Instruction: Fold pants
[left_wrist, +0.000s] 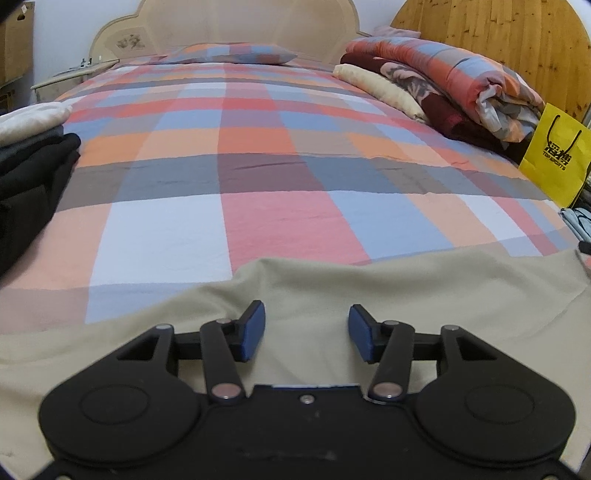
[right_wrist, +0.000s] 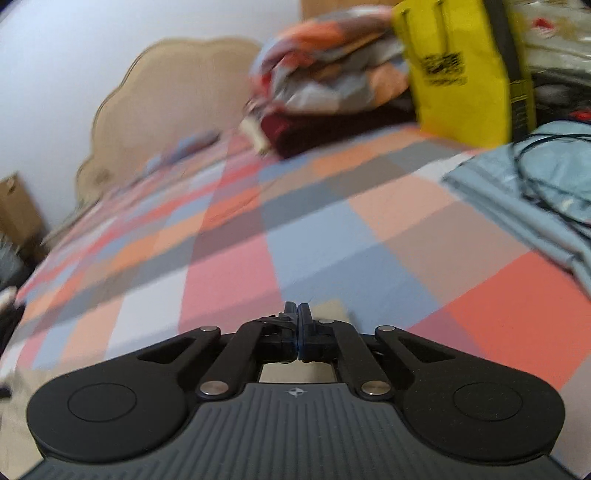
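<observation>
Beige pants (left_wrist: 303, 291) lie spread on the checked bedsheet (left_wrist: 258, 155) at the near edge of the bed. My left gripper (left_wrist: 306, 325) is open just above the pants, holding nothing. My right gripper (right_wrist: 297, 317) is shut; a scrap of beige cloth (right_wrist: 334, 308) shows just beyond and below its fingertips, so it seems to grip the pants' edge. The right wrist view is blurred by motion.
Folded dark clothes (left_wrist: 33, 166) lie at the left edge. Folded quilts (left_wrist: 443, 85) are stacked at the far right, beside a yellow paper bag (left_wrist: 554, 155). A pillow (left_wrist: 236, 53) lies by the headboard. Pale blue cloth with a cable (right_wrist: 535, 192) lies at the right.
</observation>
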